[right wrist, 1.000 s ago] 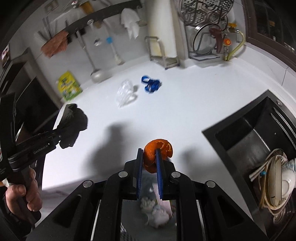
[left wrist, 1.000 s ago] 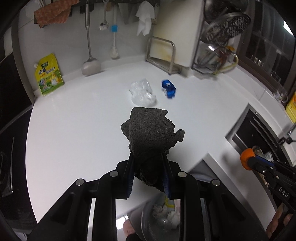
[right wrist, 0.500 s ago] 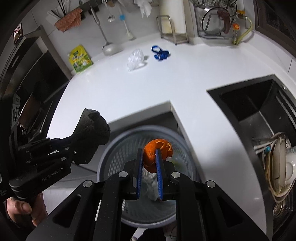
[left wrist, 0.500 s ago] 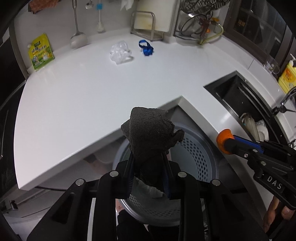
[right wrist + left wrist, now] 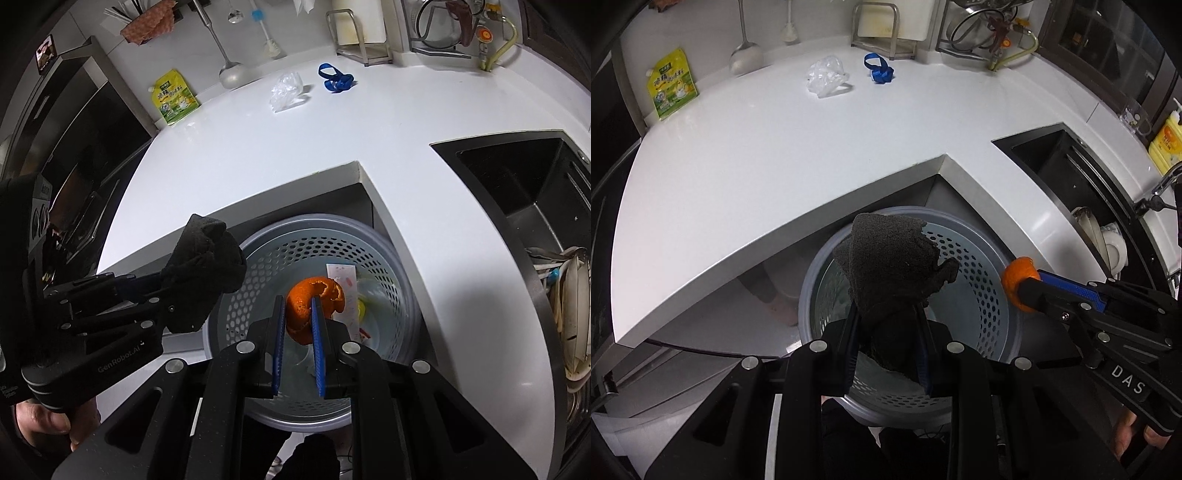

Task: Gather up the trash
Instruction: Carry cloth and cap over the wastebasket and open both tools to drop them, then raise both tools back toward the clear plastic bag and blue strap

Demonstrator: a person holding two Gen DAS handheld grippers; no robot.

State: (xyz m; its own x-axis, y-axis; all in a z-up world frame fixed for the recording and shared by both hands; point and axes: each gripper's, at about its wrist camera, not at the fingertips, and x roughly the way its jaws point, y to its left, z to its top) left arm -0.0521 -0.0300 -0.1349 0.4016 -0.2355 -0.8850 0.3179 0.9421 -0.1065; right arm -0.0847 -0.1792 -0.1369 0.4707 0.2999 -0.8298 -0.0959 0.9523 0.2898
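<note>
My left gripper (image 5: 888, 314) is shut on a dark grey rag (image 5: 890, 266) and holds it above the perforated grey waste basket (image 5: 982, 280). My right gripper (image 5: 299, 314) is shut on an orange peel (image 5: 314, 299) over the same basket (image 5: 280, 254), which holds paper scraps (image 5: 341, 280). The rag also shows in the right wrist view (image 5: 203, 273), and the peel in the left wrist view (image 5: 1019, 277). A crumpled clear plastic bag (image 5: 825, 75) and a blue strap (image 5: 879, 70) lie on the far white counter (image 5: 775, 147).
A yellow-green sachet (image 5: 670, 88) leans on the back wall. A ladle (image 5: 746, 55) and a brush hang there. A dark sink (image 5: 524, 192) with dishes (image 5: 569, 306) is at the right. A metal rack (image 5: 882, 29) stands at the back.
Both grippers have drawn back from the counter and come lower over the basket, each keeping its load. The basket now fills the lower middle of both views.
</note>
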